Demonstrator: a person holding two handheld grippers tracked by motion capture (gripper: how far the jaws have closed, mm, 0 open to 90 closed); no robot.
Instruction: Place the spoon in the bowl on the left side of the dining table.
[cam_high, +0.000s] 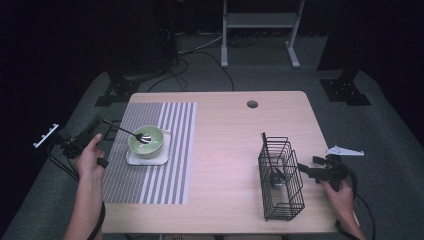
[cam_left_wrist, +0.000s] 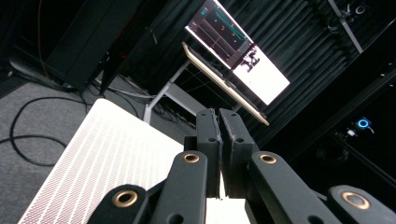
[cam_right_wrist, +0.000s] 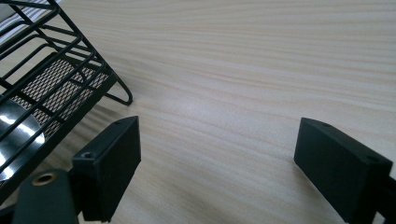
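1. The left gripper (cam_high: 102, 125), matte black with brass-ringed pivots, sits off the table's left edge. Its jaws are pressed together on the thin dark handle of a spoon (cam_high: 132, 133); in the left gripper view the 2 flat pads (cam_left_wrist: 219, 140) meet with barely a slit between them, and I cannot make out the handle there.
2. The spoon slants from the gripper down into the bowl (cam_high: 146, 141), its shiny head resting inside.
3. The bowl is round, pale green and glossy. It stands on a square white plate (cam_high: 145, 160) with rounded corners.
4. The plate lies on a woven placemat (cam_high: 165, 175), grey and white in fine and broad stripes, covering the left part of the table.
5. The table (cam_high: 230, 150) is light wood with straight grain and 1 round cable hole near its far edge.
6. A black wire basket (cam_high: 281, 180), tall and rectangular with a mesh floor, stands toward the right, holding dark utensils and a shiny metal piece.
7. The right gripper (cam_high: 306, 170) hovers low just beside the basket's right side, its 2 blocky black jaws wide apart with bare wood between them.
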